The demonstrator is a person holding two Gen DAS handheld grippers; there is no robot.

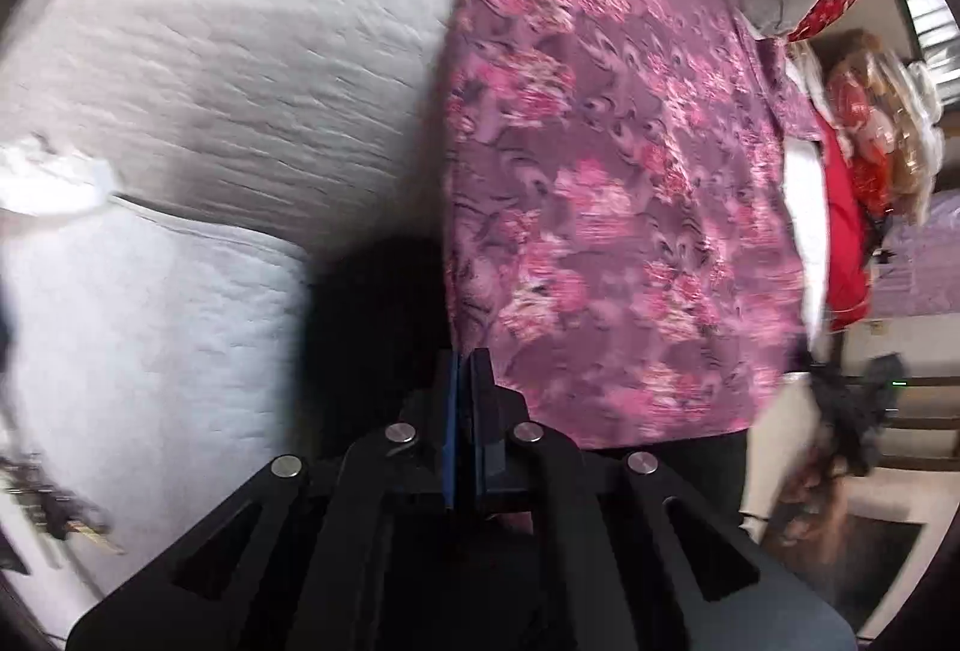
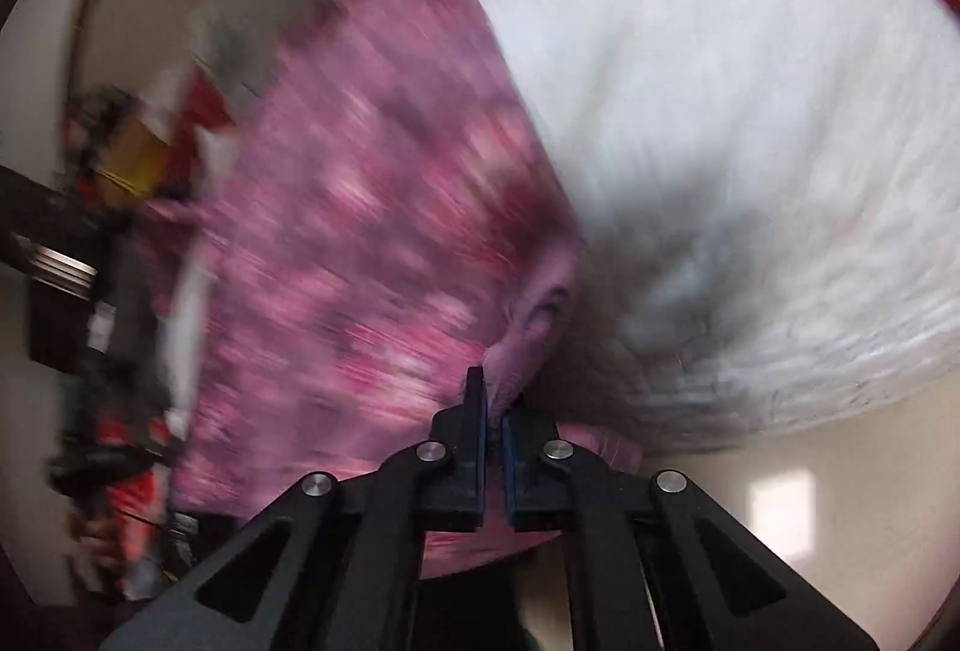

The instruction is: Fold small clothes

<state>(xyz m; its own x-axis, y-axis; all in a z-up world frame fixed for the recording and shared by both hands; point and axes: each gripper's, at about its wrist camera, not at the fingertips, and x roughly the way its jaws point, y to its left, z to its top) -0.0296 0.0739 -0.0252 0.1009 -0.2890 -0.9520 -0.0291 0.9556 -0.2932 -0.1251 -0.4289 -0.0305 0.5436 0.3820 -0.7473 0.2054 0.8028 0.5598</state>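
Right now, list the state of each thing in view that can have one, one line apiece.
pink floral garment: spread out, held up by its edges over the bed.
left gripper: shut, at the garment's edge; the grip itself is hard to see.
right gripper: shut on a bunched fold of the garment.
white quilted cover: lying flat, lightly wrinkled.

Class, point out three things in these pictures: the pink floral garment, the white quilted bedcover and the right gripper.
Pink floral garment (image 1: 618,183): left wrist view, middle of the printed cloth.
White quilted bedcover (image 1: 228,69): left wrist view, bare textured surface.
Right gripper (image 2: 493,411): right wrist view, between its fingertips, where cloth is pinched.
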